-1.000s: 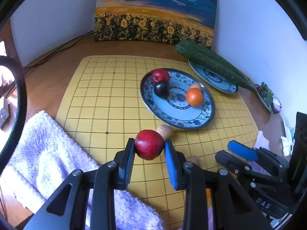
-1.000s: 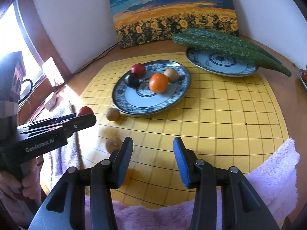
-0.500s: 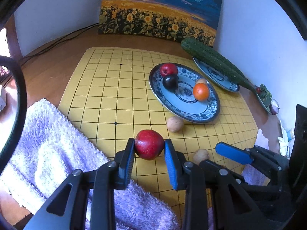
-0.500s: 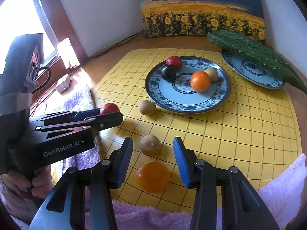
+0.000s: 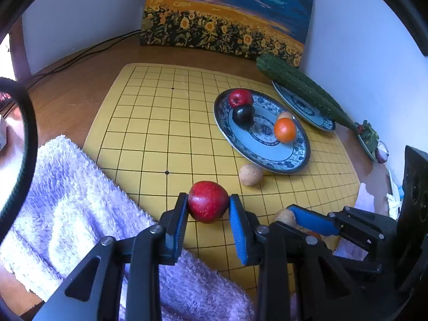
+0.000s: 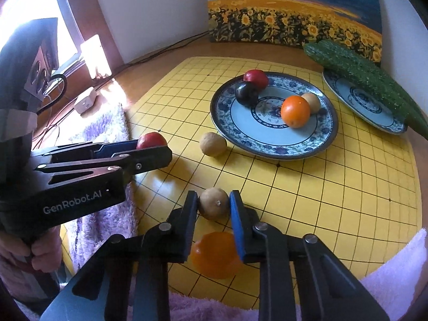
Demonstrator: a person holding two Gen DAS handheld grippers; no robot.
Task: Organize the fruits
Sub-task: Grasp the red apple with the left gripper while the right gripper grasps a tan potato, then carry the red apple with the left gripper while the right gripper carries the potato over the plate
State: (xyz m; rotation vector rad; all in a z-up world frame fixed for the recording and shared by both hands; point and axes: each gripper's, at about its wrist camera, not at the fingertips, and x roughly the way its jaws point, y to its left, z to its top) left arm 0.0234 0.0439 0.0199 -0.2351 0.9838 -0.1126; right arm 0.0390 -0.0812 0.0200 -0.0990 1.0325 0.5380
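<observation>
Left gripper [image 5: 208, 208] is clamped on a red apple [image 5: 207, 201], carrying it above the yellow grid mat [image 5: 149, 123] near the mat's front edge, just past the purple towel [image 5: 67, 214]. Over to the right gripper [image 6: 214, 203]: its blue pads sit on either side of a brown fruit [image 6: 213, 206] resting on the mat, and they look to be touching it, though I can't tell if the grip is firm. An orange [image 6: 214, 255] lies just below, between its fingers. Another brown fruit [image 6: 213, 144] sits beside the plate [image 6: 270, 147], which holds a second apple [image 6: 256, 79], a dark plum [image 6: 247, 93], an orange and a brown fruit. Far right, a cucumber [image 6: 361, 75] lies across a second plate [image 6: 369, 112].
</observation>
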